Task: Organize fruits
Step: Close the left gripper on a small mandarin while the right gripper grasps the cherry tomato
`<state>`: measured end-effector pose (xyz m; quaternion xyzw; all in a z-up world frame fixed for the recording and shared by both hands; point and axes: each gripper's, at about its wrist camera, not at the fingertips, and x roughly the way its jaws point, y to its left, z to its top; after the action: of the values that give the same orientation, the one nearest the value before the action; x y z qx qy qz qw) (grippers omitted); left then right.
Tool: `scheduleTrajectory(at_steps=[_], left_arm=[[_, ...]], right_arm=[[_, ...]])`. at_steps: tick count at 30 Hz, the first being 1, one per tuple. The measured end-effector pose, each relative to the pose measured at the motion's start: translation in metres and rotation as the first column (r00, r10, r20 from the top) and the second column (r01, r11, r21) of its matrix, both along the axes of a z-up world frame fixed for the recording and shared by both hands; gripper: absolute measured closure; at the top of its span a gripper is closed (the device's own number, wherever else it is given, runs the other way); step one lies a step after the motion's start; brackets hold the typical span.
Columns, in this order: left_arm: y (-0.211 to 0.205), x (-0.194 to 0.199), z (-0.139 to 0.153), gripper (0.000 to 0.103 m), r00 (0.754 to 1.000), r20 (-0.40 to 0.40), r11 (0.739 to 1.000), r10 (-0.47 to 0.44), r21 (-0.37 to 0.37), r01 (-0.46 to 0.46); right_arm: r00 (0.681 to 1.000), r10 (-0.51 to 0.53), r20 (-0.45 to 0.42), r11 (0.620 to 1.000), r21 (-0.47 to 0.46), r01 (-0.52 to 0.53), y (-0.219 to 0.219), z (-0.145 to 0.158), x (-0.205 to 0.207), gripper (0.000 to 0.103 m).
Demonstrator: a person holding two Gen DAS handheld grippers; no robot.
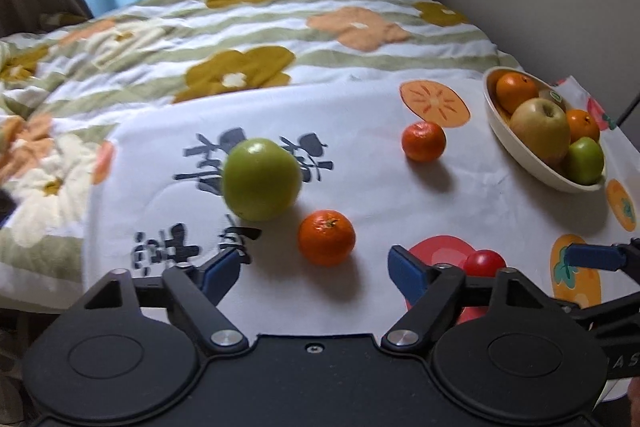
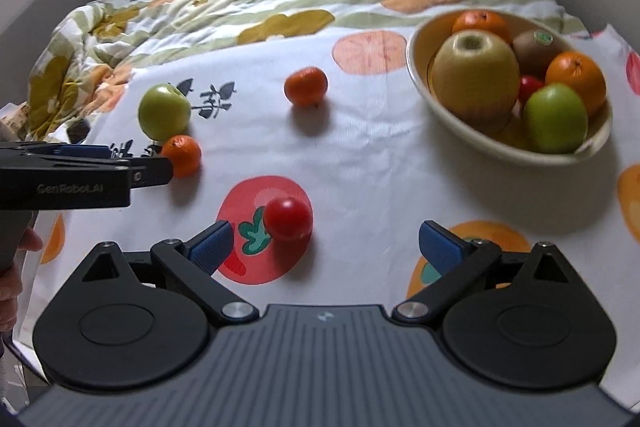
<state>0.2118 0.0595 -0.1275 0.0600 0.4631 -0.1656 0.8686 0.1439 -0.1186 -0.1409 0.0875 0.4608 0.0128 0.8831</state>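
Four fruits left loose on cloth over bed: green apple (image 1: 262, 179), two mandarins (image 1: 326, 237) (image 1: 423, 141), red tomato (image 2: 289, 219). Bowl (image 2: 516, 151) already part-filled. My left hand-held gripper (image 1: 316, 273) open at near mandarin; right hand-held gripper (image 2: 326, 247) open at tomato, nothing gripped.
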Motion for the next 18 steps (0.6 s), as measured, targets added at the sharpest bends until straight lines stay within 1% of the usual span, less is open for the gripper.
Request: scheduleTrajectory(at_steps=[4,8,10,11,12,13,15,16,17,18], left_arm=[[-0.006,0.009,-0.010,0.034,0.999,-0.009,1.000,-0.031,0.001,0.031],[-0.009,0.015,-0.017,0.041,0.999,-0.014,0.999,-0.049,-0.020,0.049],[-0.012,0.019,-0.021,0.054,0.998,-0.020,0.998,-0.056,-0.010,0.056],[-0.013,0.020,-0.023,0.056,0.998,-0.022,0.998,-0.059,-0.005,0.059],[-0.014,0.019,-0.023,0.062,0.998,-0.008,0.998,-0.061,0.003,0.061],[-0.014,0.019,-0.023,0.062,0.998,-0.001,0.998,-0.066,0.007,0.066],[-0.012,0.018,-0.023,0.062,0.997,0.002,0.997,-0.074,0.007,0.074],[-0.012,0.018,-0.023,0.062,0.997,0.003,0.997,-0.078,0.008,0.078],[-0.011,0.018,-0.023,0.062,0.997,0.003,0.997,-0.082,0.009,0.082],[-0.011,0.018,-0.023,0.063,0.996,0.003,0.996,-0.084,0.010,0.084]], right_arm=[[0.999,-0.032,-0.037,0.999,-0.009,0.032,0.004,-0.009,0.004,0.000],[0.999,-0.027,-0.039,0.999,-0.027,0.026,0.009,-0.012,0.005,0.000],[0.999,-0.021,-0.036,0.999,-0.039,0.019,0.012,-0.013,0.006,0.000],[0.999,-0.017,-0.032,0.999,-0.044,0.016,0.013,-0.013,0.006,0.000],[1.000,-0.013,-0.027,0.999,-0.050,0.012,0.015,-0.013,0.007,0.000],[1.000,-0.009,-0.026,0.999,-0.054,0.008,0.016,-0.014,0.007,0.000],[1.000,0.003,-0.028,0.998,-0.060,-0.004,0.019,-0.015,0.009,0.006],[0.999,0.010,-0.032,0.998,-0.061,-0.012,0.020,-0.016,0.011,0.014],[0.999,0.017,-0.036,0.998,-0.062,-0.019,0.021,-0.016,0.011,0.018],[0.999,0.023,-0.034,0.997,-0.069,-0.025,0.022,-0.017,0.012,0.019]])
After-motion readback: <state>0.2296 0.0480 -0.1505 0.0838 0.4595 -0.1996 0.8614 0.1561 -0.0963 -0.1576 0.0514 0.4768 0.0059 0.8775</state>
